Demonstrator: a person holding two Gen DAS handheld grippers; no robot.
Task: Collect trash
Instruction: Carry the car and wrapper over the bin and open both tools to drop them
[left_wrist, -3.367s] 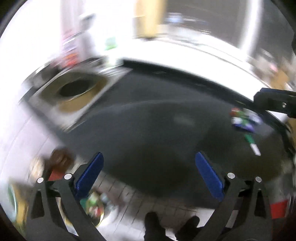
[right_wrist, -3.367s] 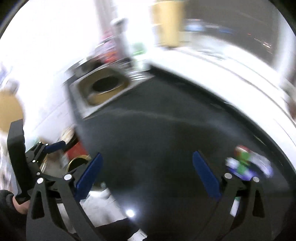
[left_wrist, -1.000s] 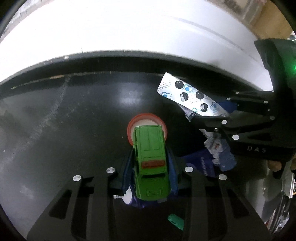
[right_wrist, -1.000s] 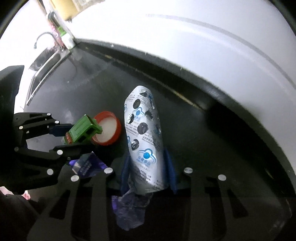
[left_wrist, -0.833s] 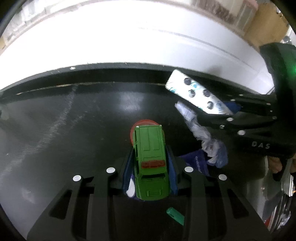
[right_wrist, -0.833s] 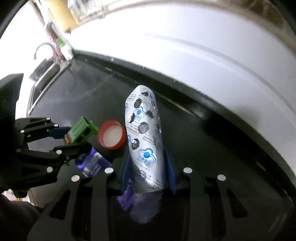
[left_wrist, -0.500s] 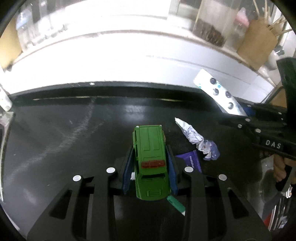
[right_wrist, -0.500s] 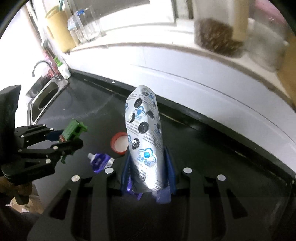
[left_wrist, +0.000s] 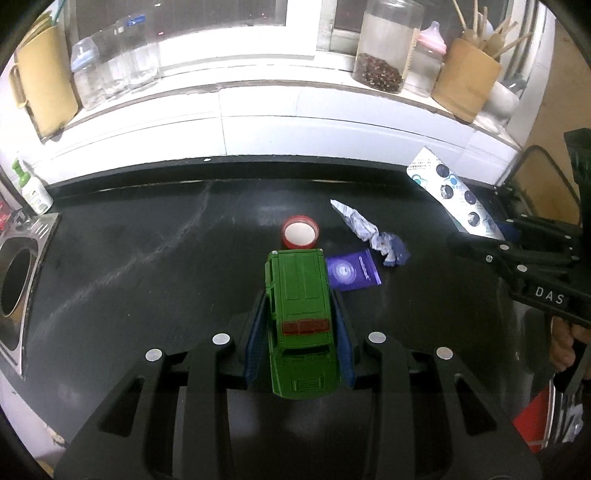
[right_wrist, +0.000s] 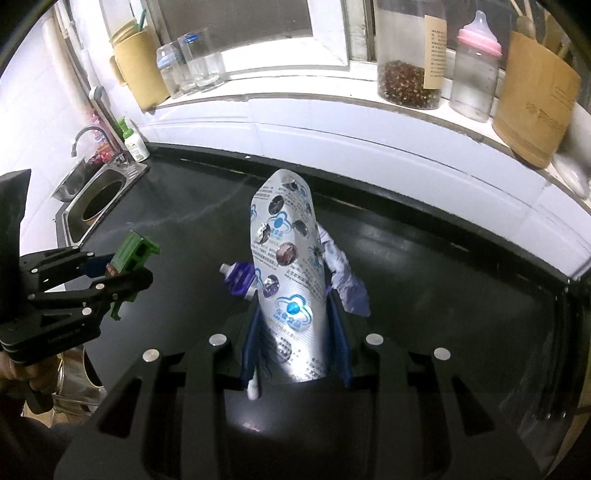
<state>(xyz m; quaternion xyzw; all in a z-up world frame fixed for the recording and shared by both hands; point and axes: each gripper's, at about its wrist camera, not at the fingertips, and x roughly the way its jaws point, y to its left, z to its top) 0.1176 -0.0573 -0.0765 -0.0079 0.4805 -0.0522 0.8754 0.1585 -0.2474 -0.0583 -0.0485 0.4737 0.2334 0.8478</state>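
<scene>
Above the black desk (left_wrist: 110, 258), both grippers have lifted clear since 1.0 s ago. Left gripper (left_wrist: 301, 332): jaws clamped on the green toy car (left_wrist: 299, 317). Right gripper (right_wrist: 295, 332): jaws clamped on the silver blister pack (right_wrist: 286, 266). 3 pieces of trash remain on the desk: red cap (left_wrist: 300, 232), purple sachet (left_wrist: 352, 274), crumpled wrapper (left_wrist: 369, 232), lying close together. Judgement: 2 items collected; both need dropping off before the rest can be picked up.
</scene>
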